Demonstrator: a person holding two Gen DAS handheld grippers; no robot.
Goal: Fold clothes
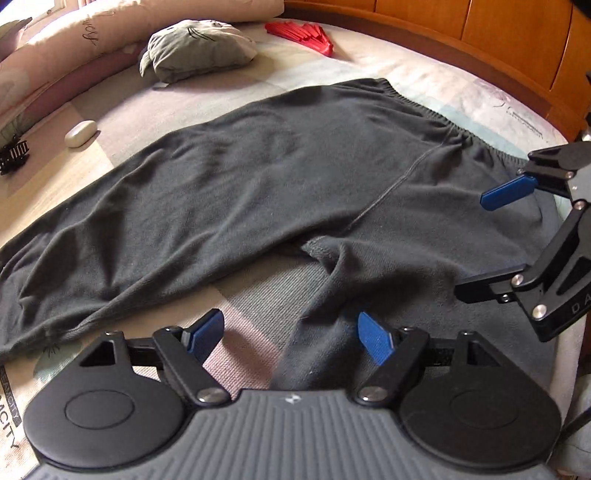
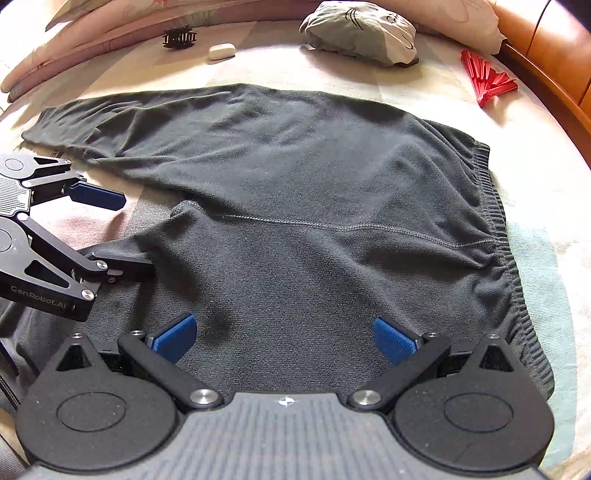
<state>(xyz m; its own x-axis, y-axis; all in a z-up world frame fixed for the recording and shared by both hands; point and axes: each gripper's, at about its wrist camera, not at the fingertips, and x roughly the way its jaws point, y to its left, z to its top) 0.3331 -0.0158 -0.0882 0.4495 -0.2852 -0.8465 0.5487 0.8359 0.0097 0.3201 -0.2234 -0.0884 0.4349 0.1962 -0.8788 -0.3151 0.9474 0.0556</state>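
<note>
My dark trousers (image 2: 295, 192) lie spread flat on the bed (image 2: 535, 192), seemingly unfolded; my left hand-held gripper (image 1: 291, 338) and right hand-held gripper (image 2: 284, 338) both gape, holding nothing; every fold remains.

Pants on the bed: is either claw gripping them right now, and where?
Nothing is held. Both the left claw and the right claw are open above the dark pants, which lie spread on the bed.

I see a bed (image 1: 155, 110) with a pastel patchwork cover | orange wooden headboard (image 1: 480, 33) behind | pink pillows (image 1: 74, 40) | daylight brightens pillows
</note>
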